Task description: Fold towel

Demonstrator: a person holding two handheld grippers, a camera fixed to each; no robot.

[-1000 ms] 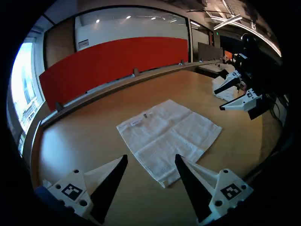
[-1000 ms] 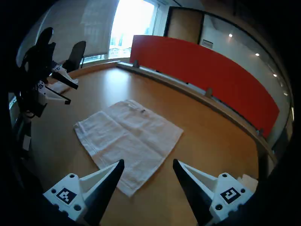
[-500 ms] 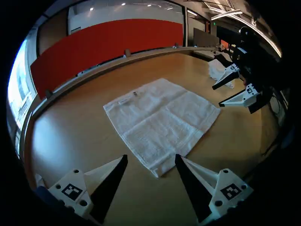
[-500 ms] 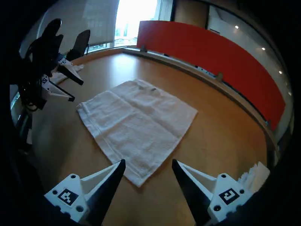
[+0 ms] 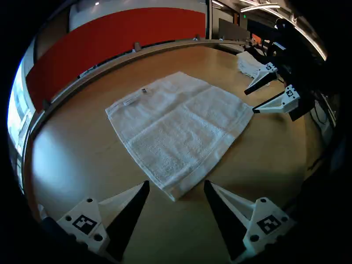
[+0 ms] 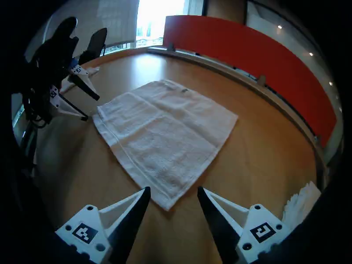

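I'm in an office here, open-plan by the look of it. Under me runs a long, pale wooden table (image 5: 75, 145), the shared-desk kind. Along its far edge stands a low red divider screen (image 5: 114, 35), held by small grey brackets (image 5: 137, 45). Behind the screen there's a pale glazed wall (image 6: 281, 22) with round ceiling spots showing in it. Overhead in the left gripper view, a long strip light (image 5: 259, 7). In the right gripper view, a dark chair back (image 6: 97, 42) stands at the table's far corner. Past it there's a bright window (image 6: 160, 17) and a pale blind (image 6: 116, 20) right beside it.
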